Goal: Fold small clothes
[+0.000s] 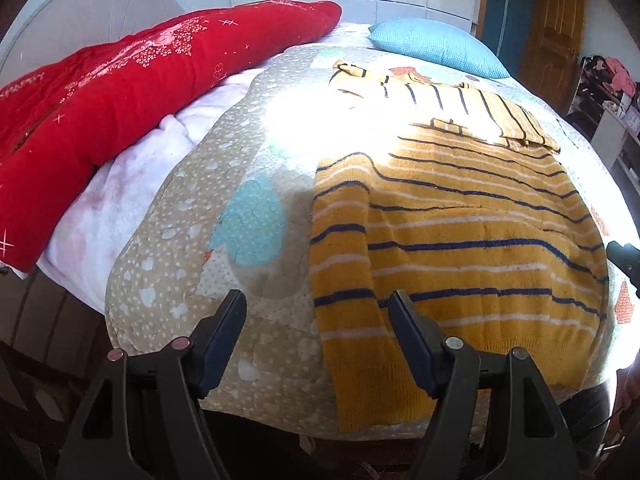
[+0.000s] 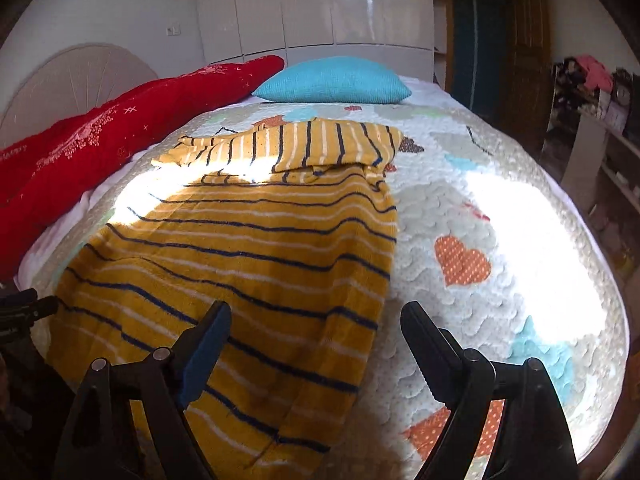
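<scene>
A yellow sweater with navy and white stripes (image 1: 472,240) lies flat on the bed, hem toward me; it also shows in the right wrist view (image 2: 248,264). One sleeve is folded down along its left side (image 1: 340,280). The other sleeve is folded across the top (image 2: 304,144). My left gripper (image 1: 318,308) is open and empty, its jaws either side of the folded sleeve's lower end, above it. My right gripper (image 2: 316,318) is open and empty over the sweater's lower right edge. The right gripper's tip shows at the left wrist view's right edge (image 1: 624,256).
The patterned quilt (image 2: 500,248) covers the bed. A red quilted blanket (image 1: 120,92) lies along the left side, a blue pillow (image 2: 332,80) at the far end. White wardrobes and a wooden door (image 1: 556,28) stand behind; cluttered shelves (image 2: 600,104) at right.
</scene>
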A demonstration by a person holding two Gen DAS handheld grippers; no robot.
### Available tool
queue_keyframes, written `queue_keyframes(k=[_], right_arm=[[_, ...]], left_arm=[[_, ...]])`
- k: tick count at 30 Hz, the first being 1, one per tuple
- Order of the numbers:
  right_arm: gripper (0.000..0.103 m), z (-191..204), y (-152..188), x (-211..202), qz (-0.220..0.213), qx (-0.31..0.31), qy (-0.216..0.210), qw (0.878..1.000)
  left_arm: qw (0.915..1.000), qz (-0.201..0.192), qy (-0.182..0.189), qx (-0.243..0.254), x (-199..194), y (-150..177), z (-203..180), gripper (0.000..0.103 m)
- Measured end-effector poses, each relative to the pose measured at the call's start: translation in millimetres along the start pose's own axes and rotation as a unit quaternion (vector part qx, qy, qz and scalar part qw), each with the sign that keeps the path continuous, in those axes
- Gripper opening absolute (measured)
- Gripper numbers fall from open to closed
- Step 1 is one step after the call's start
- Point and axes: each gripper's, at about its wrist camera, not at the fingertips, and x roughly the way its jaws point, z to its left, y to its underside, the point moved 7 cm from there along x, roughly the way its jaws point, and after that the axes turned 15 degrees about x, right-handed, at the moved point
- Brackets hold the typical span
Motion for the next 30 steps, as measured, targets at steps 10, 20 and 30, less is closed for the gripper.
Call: queue_keyframes(k=[10, 20, 30], right_arm=[[0.09, -35, 9, 12, 0.04, 0.095, -0.032, 0.994], [0.09, -31, 25, 23, 0.078, 0.116, -0.058, 0.988], [0.091, -24, 29, 30, 0.082, 0.098, -0.047, 0.991]], left_arm=[[0.999, 0.01, -0.027, 0.033, 1, -5, -13, 0.079], [0.9989, 0.021, -0.026, 0.032, 8, 4, -11, 0.079], [0.9995, 0.03, 0.005, -0.001, 16, 13, 4, 0.079]])
